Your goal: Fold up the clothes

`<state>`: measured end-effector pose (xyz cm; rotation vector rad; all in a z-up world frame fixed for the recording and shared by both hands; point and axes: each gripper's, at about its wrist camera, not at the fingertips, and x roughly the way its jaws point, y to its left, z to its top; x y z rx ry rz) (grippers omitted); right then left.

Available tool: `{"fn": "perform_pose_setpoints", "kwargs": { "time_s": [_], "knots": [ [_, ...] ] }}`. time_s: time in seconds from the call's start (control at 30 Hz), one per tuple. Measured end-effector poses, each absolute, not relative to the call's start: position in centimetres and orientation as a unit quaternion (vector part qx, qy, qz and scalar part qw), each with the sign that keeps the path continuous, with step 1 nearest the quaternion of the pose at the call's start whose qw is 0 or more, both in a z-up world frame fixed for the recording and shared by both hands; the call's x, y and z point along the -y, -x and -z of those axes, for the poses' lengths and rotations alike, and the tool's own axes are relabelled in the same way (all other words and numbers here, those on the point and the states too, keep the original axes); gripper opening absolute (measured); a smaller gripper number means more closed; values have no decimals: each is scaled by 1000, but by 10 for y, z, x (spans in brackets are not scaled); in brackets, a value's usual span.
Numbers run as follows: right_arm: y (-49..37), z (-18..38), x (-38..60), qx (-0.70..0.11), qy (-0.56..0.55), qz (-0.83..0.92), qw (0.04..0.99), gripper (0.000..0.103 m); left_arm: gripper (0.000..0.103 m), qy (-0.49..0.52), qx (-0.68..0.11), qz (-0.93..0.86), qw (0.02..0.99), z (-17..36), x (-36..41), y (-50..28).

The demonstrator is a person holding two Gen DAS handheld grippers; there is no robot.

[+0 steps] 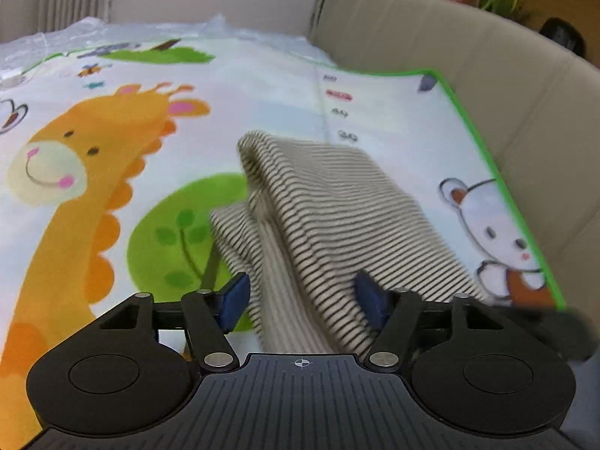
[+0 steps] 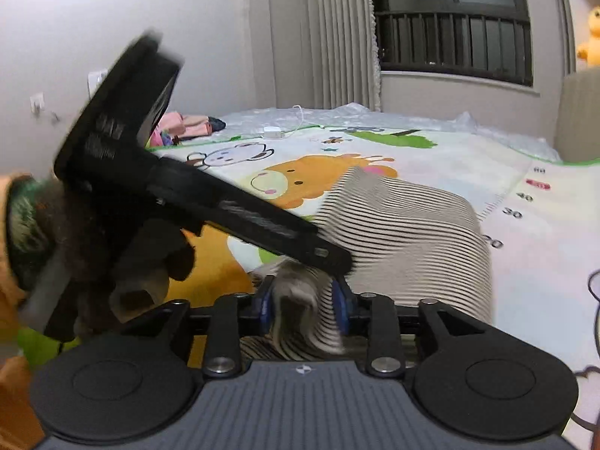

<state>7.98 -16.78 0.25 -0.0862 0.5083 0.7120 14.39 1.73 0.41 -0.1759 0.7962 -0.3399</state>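
Striped cloth, cream with thin dark lines, fills the near ground: the striped garment point(image 1: 318, 225) lies bunched on the play mat point(image 1: 150, 86), and its close end is smeared by blur in both wrist views, so the folds there are hard to read. In the left wrist view the left tongs point(image 1: 302, 298) stand spread, blue pads clear of the cloth on both sides, with a ridge of the garment running up between them; nothing is pinched. In the right wrist view the right tongs point(image 2: 303, 305) sit partly apart around a blurred wad of the same cloth, and whether the pads actually press on it I cannot tell. Cutting across that view from the left comes the other black tool, tilted, its tip over the garment's near edge and covering part of it; the gloved hand point(image 2: 123, 258) gripping it is dark and fuzzy. Beyond the garment the mat shows a giraffe print point(image 1: 86, 172) and a bear print point(image 1: 498, 232) by the green border. Further out lies a white charger point(image 2: 273, 132) with its cable, the beige sofa point(image 1: 468, 75) runs along the mat's edge, and a curtain point(image 2: 337, 33) hangs beside a dark window point(image 2: 450, 18).
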Motion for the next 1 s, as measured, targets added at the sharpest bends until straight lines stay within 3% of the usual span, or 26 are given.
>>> {"fn": "perform_pose_setpoints", "kwargs": {
  "time_s": [0.17,0.3,0.63,0.67,0.8,0.87,1.0],
  "knots": [
    [-73,-19,210,-243,22,-331,912,71,75,96,-382,171,903,0,-26,-141],
    [-87,-29,241,-247,-35,-296,922,75,79,106,-383,173,901,4,-29,-143],
    [-157,27,253,-363,-226,-269,863,75,80,148,-397,186,886,7,-43,-139],
    [-159,32,248,-368,-228,-272,860,69,80,153,-399,188,884,8,-44,-139],
    [-163,25,232,-351,-202,-280,870,60,74,173,-402,201,877,12,-50,-141],
    [-168,15,231,-340,-195,-283,875,58,63,185,-398,209,874,13,-49,-145],
    [-175,1,222,-311,-139,-272,900,57,62,185,-385,209,879,10,-40,-158]
  ]
}}
